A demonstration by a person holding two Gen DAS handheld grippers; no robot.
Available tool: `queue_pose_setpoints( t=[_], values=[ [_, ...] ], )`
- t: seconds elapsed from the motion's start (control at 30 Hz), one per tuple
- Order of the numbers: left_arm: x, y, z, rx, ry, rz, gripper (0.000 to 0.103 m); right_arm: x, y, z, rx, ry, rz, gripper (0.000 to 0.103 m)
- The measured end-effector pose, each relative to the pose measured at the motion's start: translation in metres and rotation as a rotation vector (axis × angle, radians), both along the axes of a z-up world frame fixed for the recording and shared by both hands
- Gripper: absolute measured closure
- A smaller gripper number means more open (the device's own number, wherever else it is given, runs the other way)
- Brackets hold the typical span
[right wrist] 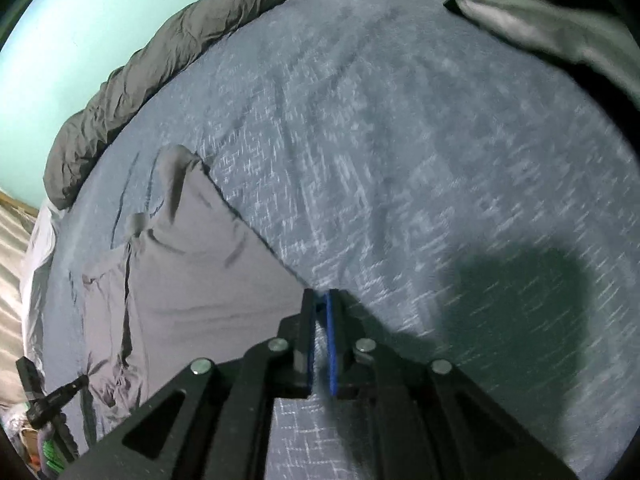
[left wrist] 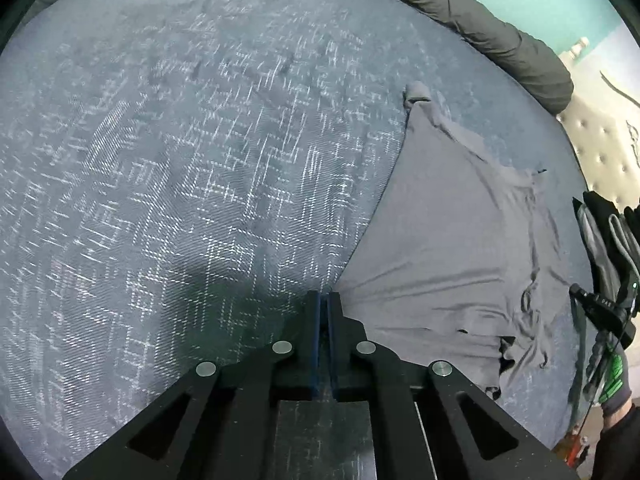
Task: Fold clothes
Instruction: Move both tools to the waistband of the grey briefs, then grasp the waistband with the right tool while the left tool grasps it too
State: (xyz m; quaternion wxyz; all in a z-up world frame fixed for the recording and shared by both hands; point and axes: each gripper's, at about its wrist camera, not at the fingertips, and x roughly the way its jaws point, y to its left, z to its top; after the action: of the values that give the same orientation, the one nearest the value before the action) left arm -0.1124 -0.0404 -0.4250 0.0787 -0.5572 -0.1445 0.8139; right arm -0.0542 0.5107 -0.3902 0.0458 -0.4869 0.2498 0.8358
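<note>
Grey cloth, a shirt [left wrist: 452,248], lies spread on the bed [left wrist: 180,160], whose cover is blue-grey with white flecks. My left hand-held gripper [left wrist: 324,300] is pinched tight on the shirt's corner, fabric fanning out in creases from its tips. My right hand-held gripper [right wrist: 322,300] sits at the shirt's [right wrist: 208,280] opposite edge, its jaws narrow, a slim gap between; whether cloth is caught there I cannot tell. A dark duvet [right wrist: 120,92] is bunched along the bed's far edge.
</note>
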Motion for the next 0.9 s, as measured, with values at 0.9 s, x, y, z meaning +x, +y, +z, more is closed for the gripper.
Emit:
queue_pose_setpoints(
  t=[0.9],
  values=[
    [-0.174,0.056,0.000,0.095,0.065,-0.082,0.065,-0.193,-0.103,0.003,0.152,0.040,0.445,0.064]
  ],
)
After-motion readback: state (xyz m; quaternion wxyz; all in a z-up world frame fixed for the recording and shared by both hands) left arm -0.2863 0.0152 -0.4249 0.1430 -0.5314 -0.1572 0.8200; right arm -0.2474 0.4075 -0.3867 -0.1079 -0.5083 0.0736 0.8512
